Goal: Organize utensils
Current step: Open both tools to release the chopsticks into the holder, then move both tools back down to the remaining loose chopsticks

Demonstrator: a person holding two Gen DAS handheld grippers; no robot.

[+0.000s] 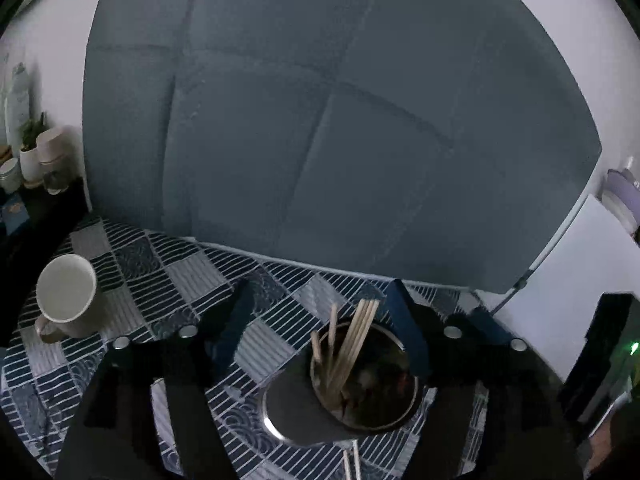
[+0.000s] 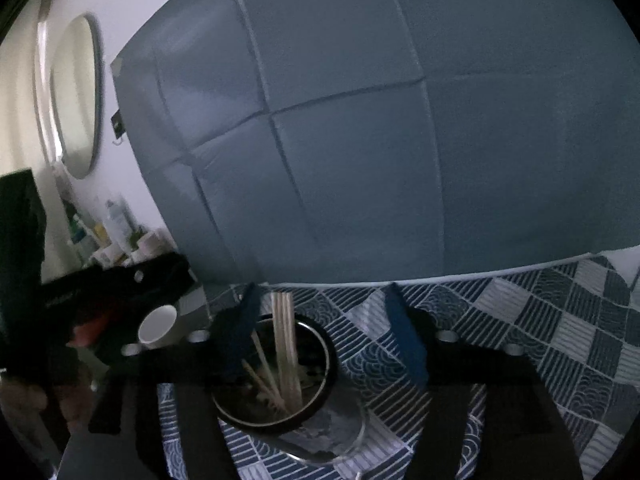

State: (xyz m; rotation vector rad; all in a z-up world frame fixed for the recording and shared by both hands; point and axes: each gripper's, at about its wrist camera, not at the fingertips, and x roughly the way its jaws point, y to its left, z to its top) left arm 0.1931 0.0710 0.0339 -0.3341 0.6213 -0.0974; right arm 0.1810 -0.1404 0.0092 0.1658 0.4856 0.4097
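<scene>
- The chopsticks (image 1: 352,344) stand bundled and leaning inside a dark round holder (image 1: 362,384), their tips rising above its rim; in the right wrist view the same chopsticks (image 2: 285,344) lean against the far side of the holder (image 2: 276,376).
- Two more pale sticks (image 1: 352,460) lie just in front of the holder on the cloth, cut off by the picture's lower edge.
- The holder rests on a blue and white patterned cloth (image 1: 168,276) that covers the surface beneath it.
- The left gripper (image 1: 320,328) has its jaws released and spread wide; the holder sits between them, nearer the right-hand finger, and the pads press on nothing.
- The right gripper (image 2: 324,332) also has its jaws released and wide apart; its left-hand finger crosses in front of the holder's rim, with nothing grasped.
- A white mug (image 1: 68,296) stands on the cloth well to the left of the holder, handle toward the camera.
- Behind the holder rises a grey-blue padded panel (image 1: 320,120).
- Far left of the holder, small jars and a potted plant (image 1: 30,148) crowd a dark shelf.
</scene>
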